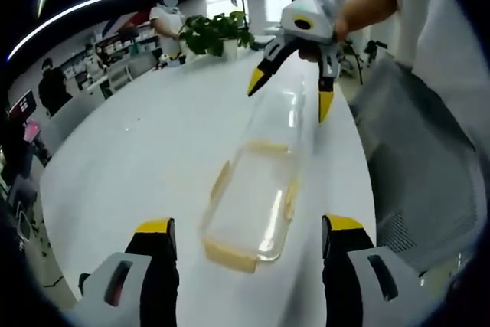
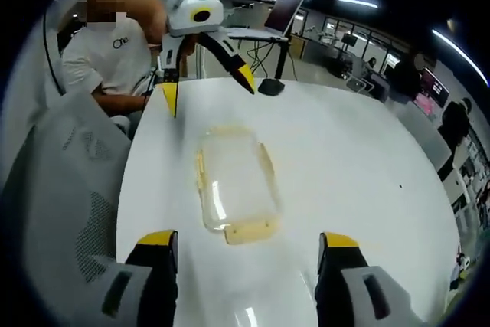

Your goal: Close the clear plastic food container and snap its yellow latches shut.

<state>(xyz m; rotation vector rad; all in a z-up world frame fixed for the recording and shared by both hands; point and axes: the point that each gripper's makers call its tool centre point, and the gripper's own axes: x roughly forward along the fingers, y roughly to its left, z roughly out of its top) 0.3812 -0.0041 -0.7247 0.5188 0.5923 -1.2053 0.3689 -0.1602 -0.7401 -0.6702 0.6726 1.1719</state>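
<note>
While both grippers, left gripper [image 1: 243, 246] and right gripper [image 2: 245, 254], hover spread and empty, the clear rectangular plastic food container [image 1: 256, 201] with yellow latches [image 1: 230, 254] lies lengthwise between them on the white counter [image 1: 138, 158].

The clear container [image 1: 256, 204] blends into the white bench [image 1: 138, 158], so its far end toward the right gripper [image 1: 295, 89] cannot be traced, and whether its lid is seated or its yellow latches [image 1: 230, 254] are snapped cannot be told. In the right gripper view the left gripper [image 2: 208, 86] is held by a person whose hand is mostly hidden behind it. Both views cut off their own gripper bodies at the bottom edge, and the people near the bench's far edge are too small and blurred to make out.
</note>
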